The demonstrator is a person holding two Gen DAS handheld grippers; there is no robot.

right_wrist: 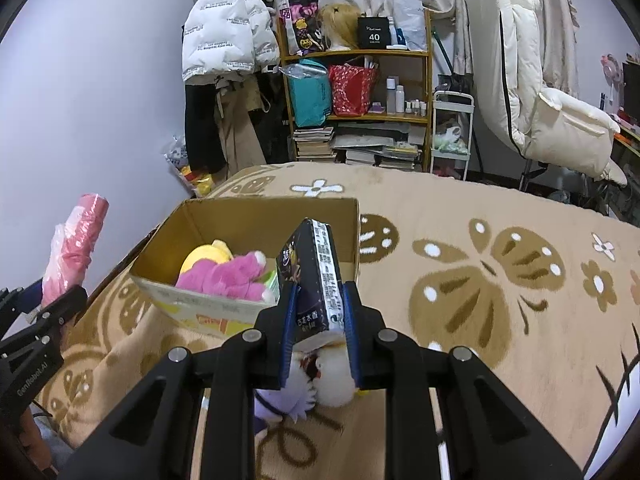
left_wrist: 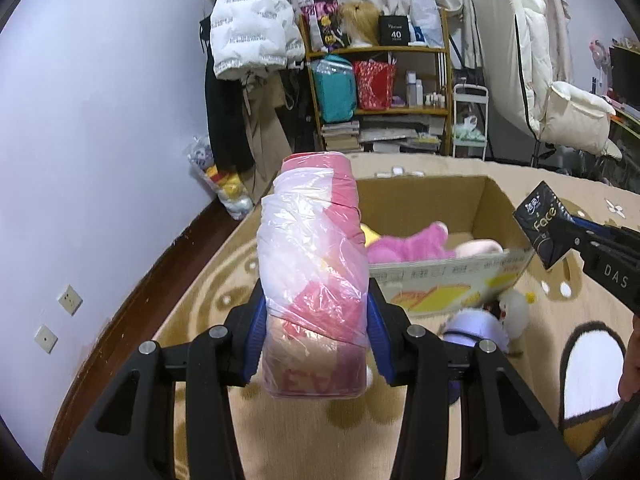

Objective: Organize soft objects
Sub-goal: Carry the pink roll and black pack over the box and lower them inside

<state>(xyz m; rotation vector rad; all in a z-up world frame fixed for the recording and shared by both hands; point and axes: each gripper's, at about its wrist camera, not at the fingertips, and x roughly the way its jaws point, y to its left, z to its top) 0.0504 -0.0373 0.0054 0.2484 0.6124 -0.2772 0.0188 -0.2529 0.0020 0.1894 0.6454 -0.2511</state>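
Left tongs (left_wrist: pixel 316 344) clamp a pink roll wrapped in clear plastic (left_wrist: pixel 314 264), upright btwn the 2 blue pads, held above the patterned blanket (left_wrist: pixel 200 304). Behind it: open cardboard box (left_wrist: pixel 452 276) w/ a pink plush (left_wrist: pixel 408 246) inside. A white-and-purple plush (left_wrist: pixel 496 316) lies on the blanket just in front of the box. Right tongs at far right hold a black tissue pack (left_wrist: pixel 546 226) near the box's right corner.

Right view: right tongs (right_wrist: pixel 318 332) pinch the black tissue pack (right_wrist: pixel 316 280), tilted, just at the box (right_wrist: pixel 224 304) near-right corner. Pink plush (right_wrist: pixel 228 278) and yellow plush (right_wrist: pixel 206 258) sit in the box. Left tongs (right_wrist: pixel 48 304) at left edge w/ the pink roll (right_wrist: pixel 76 248).
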